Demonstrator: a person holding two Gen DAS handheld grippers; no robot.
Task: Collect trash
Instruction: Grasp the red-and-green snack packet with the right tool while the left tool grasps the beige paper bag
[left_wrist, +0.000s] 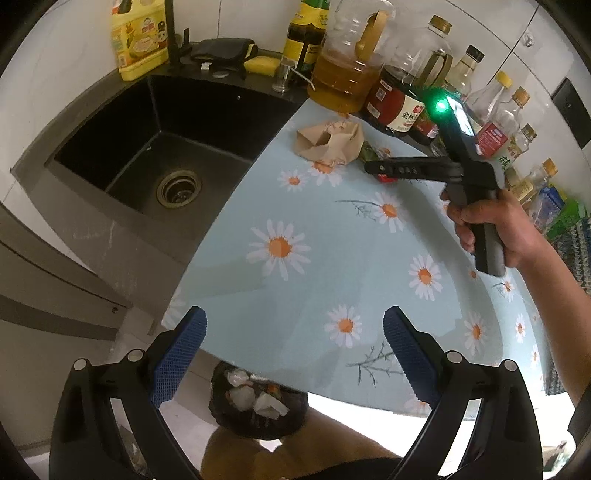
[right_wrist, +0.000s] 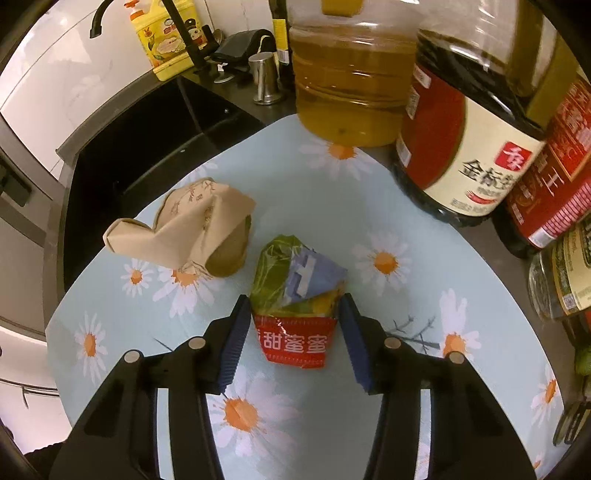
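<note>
the crumpled brown paper bag (right_wrist: 184, 229) lies left on the daisy-printed blue mat (right_wrist: 480, 266), untouched. beside it, the right gripper (right_wrist: 293, 328) has its blue pads clamped on the red-and-green crumpled snack wrapper (right_wrist: 291, 295); lift straight up, clear of the dark soy sauce bottle (right_wrist: 461, 147). the left gripper (left_wrist: 295, 350) hangs spread wide, empty, above the black-lined trash bin (left_wrist: 258, 406).

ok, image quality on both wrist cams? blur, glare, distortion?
Left wrist: heavy fisheye bending of the daisy mat, dark vignette corners, green LED bloom on the right gripper, otherwise sharp. Right wrist: same distortion, soy sauce bottle soft at close range, crumpled wrapper crisp, warm cast.
</note>
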